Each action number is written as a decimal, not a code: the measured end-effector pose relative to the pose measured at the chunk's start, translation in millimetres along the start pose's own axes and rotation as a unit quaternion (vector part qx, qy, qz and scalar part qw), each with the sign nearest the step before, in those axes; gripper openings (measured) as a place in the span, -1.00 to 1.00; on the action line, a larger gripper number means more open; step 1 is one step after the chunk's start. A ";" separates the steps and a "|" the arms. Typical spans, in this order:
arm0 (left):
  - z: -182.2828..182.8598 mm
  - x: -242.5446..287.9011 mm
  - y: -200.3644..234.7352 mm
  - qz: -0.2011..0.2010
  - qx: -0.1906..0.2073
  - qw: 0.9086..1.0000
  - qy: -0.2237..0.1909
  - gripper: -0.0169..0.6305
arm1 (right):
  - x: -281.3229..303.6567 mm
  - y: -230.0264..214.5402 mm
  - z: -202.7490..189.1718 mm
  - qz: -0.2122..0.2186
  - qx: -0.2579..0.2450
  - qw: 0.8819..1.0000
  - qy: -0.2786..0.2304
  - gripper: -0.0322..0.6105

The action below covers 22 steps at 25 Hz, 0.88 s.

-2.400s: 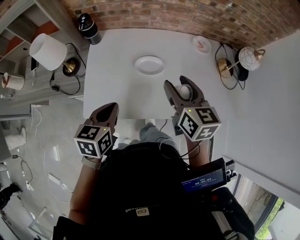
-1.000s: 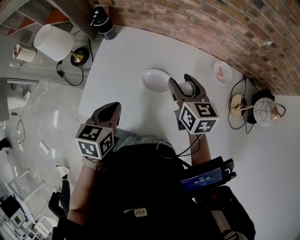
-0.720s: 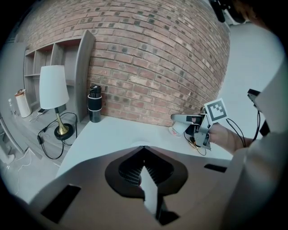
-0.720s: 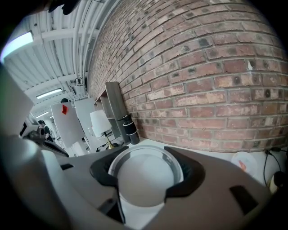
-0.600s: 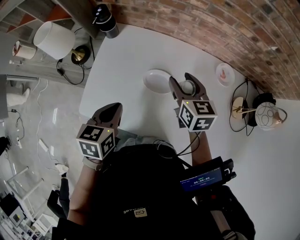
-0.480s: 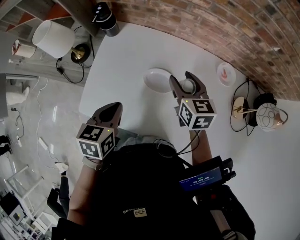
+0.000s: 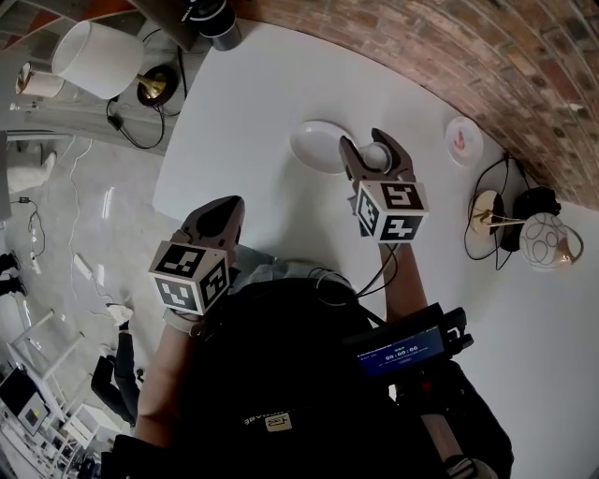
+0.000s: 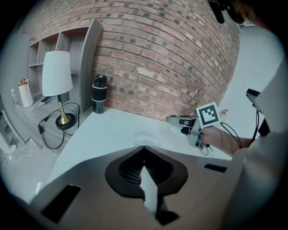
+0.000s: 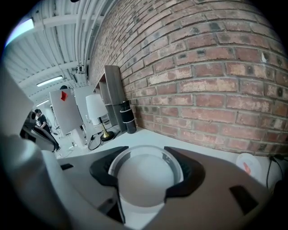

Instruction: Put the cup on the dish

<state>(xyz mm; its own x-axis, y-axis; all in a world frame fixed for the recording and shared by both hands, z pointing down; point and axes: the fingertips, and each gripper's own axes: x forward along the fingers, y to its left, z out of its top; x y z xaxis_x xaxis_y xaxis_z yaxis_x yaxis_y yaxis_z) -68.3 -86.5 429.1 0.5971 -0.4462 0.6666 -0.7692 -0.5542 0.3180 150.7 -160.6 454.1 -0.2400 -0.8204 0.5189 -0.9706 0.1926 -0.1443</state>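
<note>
A white cup [image 7: 376, 157] sits between the jaws of my right gripper [image 7: 367, 146], which is shut on it and holds it by the right edge of the white dish [image 7: 318, 146]. In the right gripper view the cup [image 9: 146, 179] fills the space between the jaws, open side facing the camera. The left gripper view shows the dish [image 8: 145, 140] flat on the white table [image 8: 103, 134], with the right gripper [image 8: 176, 120] just right of it. My left gripper [image 7: 227, 204] hangs shut at the table's near edge, holding nothing.
A black bottle [image 7: 211, 11] stands at the table's far left corner, and a white-shade lamp [image 7: 92, 58] beyond it on the floor side. A small saucer with a pink mark [image 7: 463, 140] and a globe lamp [image 7: 546, 241] with cables lie to the right. The brick wall [image 9: 216, 90] runs behind the table.
My right gripper has carried the cup forward, from nearer the table's front edge to beside the dish's right rim. The left gripper has stayed where it was.
</note>
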 end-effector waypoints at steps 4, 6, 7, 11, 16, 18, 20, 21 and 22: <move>-9.8 4.2 2.6 0.005 -0.014 1.000 0.009 -0.93 | 11.4 -2.0 -9.7 0.004 -0.004 1.000 0.011 -0.13; -13.5 5.6 3.7 0.007 -0.019 1.000 0.012 -0.93 | 17.7 -2.0 -15.2 0.006 -0.006 1.000 0.015 -0.13; -15.0 5.9 4.4 0.009 -0.022 1.000 0.014 -0.93 | 21.2 -1.5 -18.3 0.008 -0.006 1.000 0.018 -0.13; -19.8 6.2 9.5 0.014 -0.029 0.999 0.019 -0.93 | 36.6 1.7 -31.3 0.013 -0.019 0.999 0.028 -0.13; -28.4 5.4 14.8 0.022 -0.038 0.999 0.029 -0.93 | 53.6 2.5 -45.6 0.012 -0.051 0.998 0.033 -0.13; -31.2 5.1 17.2 0.025 -0.042 0.998 0.031 -0.93 | 60.6 1.5 -51.8 0.012 -0.057 0.998 0.037 -0.13; -33.4 5.2 19.3 0.028 -0.045 0.998 0.033 -0.93 | 67.2 -0.3 -59.1 0.012 -0.059 0.997 0.039 -0.13; -34.3 5.4 20.2 0.029 -0.047 0.998 0.034 -0.93 | 69.8 -1.5 -62.6 0.011 -0.060 0.997 0.040 -0.13; -35.0 5.6 21.0 0.030 -0.048 0.998 0.035 -0.93 | 71.9 -2.8 -65.7 0.009 -0.060 0.997 0.042 -0.13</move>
<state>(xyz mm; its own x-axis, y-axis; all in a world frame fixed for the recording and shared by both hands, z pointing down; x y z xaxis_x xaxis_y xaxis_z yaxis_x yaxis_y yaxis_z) -89.1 -76.1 463.1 0.5344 -0.4245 0.7309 -0.8235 -0.4564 0.3370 135.0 -184.7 547.1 -0.2532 -0.7691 0.5868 -0.9601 0.2740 -0.0552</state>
